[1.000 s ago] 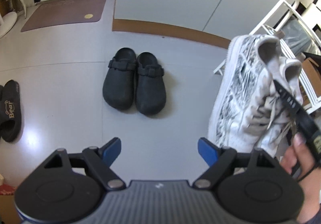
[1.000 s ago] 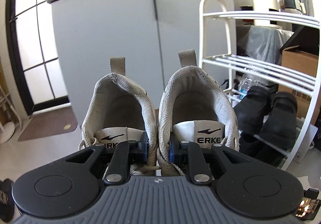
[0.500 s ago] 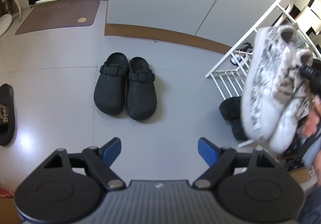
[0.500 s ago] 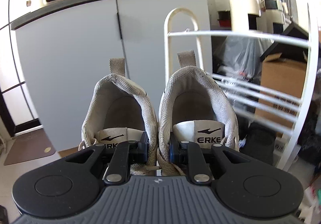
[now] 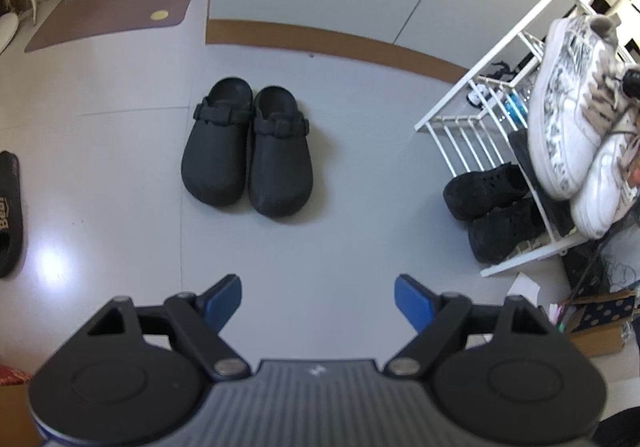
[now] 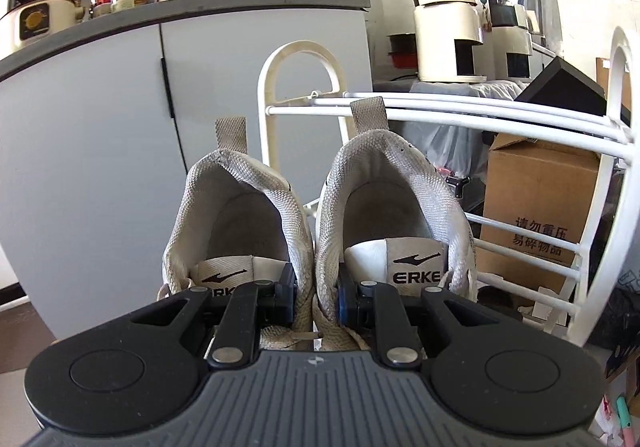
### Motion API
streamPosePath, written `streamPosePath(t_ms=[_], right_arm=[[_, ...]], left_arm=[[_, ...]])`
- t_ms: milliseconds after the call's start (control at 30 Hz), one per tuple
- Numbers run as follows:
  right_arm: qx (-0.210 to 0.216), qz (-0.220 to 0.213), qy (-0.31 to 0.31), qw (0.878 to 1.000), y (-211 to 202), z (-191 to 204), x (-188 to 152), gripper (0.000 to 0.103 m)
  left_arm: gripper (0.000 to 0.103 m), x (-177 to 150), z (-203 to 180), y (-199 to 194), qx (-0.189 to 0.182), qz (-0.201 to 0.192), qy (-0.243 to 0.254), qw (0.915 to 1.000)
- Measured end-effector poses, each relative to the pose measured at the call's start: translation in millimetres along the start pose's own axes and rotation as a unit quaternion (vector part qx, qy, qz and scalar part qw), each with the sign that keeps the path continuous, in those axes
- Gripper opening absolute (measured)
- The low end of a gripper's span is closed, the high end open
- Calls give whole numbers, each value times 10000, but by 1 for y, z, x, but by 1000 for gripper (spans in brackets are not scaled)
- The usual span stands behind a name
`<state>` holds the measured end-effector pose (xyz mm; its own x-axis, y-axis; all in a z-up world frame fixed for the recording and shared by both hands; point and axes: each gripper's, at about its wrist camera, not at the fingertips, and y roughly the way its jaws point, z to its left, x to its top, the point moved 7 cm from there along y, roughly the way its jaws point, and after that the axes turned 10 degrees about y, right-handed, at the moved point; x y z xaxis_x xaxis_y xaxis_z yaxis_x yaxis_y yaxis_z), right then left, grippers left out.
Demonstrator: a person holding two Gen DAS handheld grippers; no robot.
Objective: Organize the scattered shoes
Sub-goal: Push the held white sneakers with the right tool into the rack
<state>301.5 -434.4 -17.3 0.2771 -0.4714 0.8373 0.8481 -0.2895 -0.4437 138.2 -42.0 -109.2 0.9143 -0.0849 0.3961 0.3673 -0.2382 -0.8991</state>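
Note:
My right gripper [image 6: 317, 297] is shut on a pair of white patterned sneakers [image 6: 320, 223], pinching their inner collars together; they hang in the air in front of the white wire shoe rack [image 6: 472, 119]. In the left wrist view the same sneakers [image 5: 576, 119] hang above the rack [image 5: 472, 103] at the far right. My left gripper [image 5: 318, 299] is open with nothing between its blue pads, held above the floor. A pair of black clogs [image 5: 248, 151] sits side by side on the floor ahead of it. Two black shoes [image 5: 496, 207] lie on the rack's bottom shelf.
A black slipper [image 5: 10, 215] lies at the left edge of the floor. A brown mat [image 5: 116, 11] lies by the door. A grey cabinet [image 6: 120, 119] with kitchen appliances on top stands behind the rack, and a cardboard box [image 6: 536, 207] sits beyond the shelves.
The right gripper has carried the sneakers rightward and closer to the shoe rack, now level with its upper shelf. The left gripper has stayed open above the floor.

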Motion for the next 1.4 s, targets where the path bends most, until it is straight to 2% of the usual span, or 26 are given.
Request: streamPosePath(t_ms=[233,767,1200,1400], right_arm=[[-87,99,233,9996,21,-12,6,21],[-531,130,738,9958,43,-57,35,20],[-1343,154,706,9883,89,-77,66,21],[-1540,103,1049,9824,103,-96,80,21]], left_arm=[[86,-2,0,13,130,165,-12,9998],[86,1,-5,8,-64,86,-35,9999],[86,1,1,6,-166,114,-152,9997],[86,6,-3,4,-266,50,-137,9995]])
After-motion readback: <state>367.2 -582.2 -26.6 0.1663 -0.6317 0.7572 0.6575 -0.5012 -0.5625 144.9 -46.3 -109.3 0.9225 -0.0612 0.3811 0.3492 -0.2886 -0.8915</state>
